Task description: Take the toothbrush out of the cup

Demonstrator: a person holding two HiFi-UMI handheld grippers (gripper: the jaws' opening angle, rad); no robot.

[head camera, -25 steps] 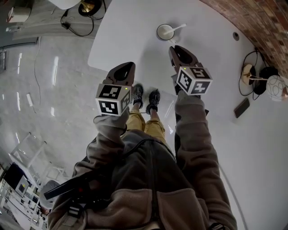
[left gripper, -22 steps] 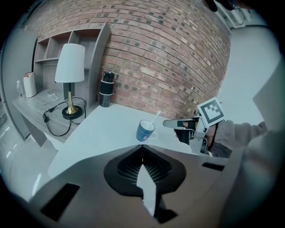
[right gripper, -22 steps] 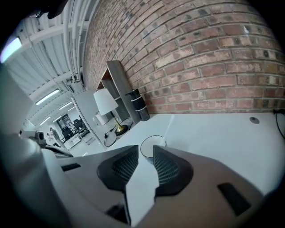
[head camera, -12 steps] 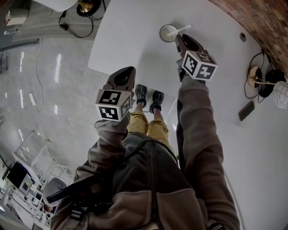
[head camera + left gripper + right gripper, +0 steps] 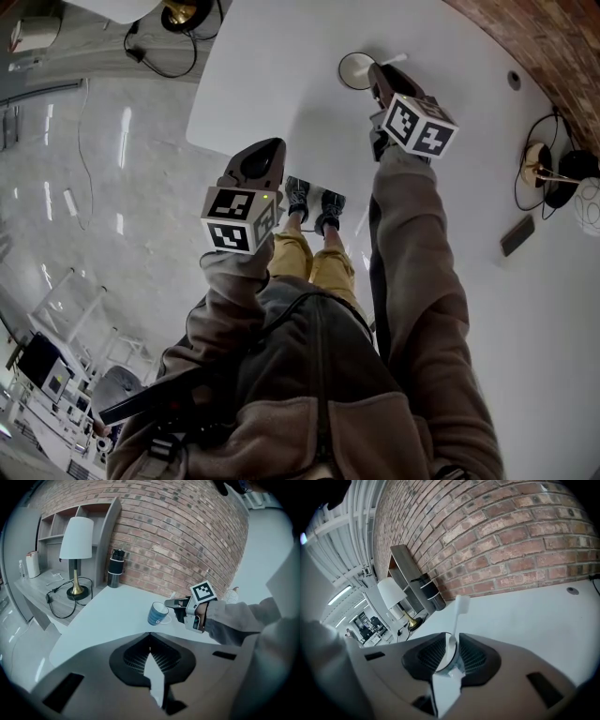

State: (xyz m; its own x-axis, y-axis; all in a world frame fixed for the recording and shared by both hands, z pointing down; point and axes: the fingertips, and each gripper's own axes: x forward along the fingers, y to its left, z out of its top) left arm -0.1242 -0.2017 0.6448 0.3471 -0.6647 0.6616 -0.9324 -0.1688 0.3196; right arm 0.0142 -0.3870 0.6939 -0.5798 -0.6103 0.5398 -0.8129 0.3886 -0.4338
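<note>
A blue cup (image 5: 158, 613) stands on the white table (image 5: 272, 66); from above I look into its white inside (image 5: 354, 69). A white toothbrush (image 5: 459, 611) leans out of it, head up toward the brick wall (image 5: 394, 58). My right gripper (image 5: 378, 73) is right at the cup, its jaws open either side of the toothbrush handle, with the cup rim (image 5: 451, 668) just below them. My left gripper (image 5: 270, 146) hangs off the table's near edge, shut and empty, looking at the cup from the side.
A white-shaded lamp (image 5: 76, 550) and a black flask (image 5: 114, 568) stand past the table's far left by a shelf. On the right lie a dark flat device (image 5: 517, 235), cables (image 5: 548, 169) and a white ball (image 5: 589, 202). My shoes (image 5: 309, 202) are under the table's near edge.
My right gripper has reached forward up to the cup until the toothbrush handle lies between its jaws. The left gripper has barely moved.
</note>
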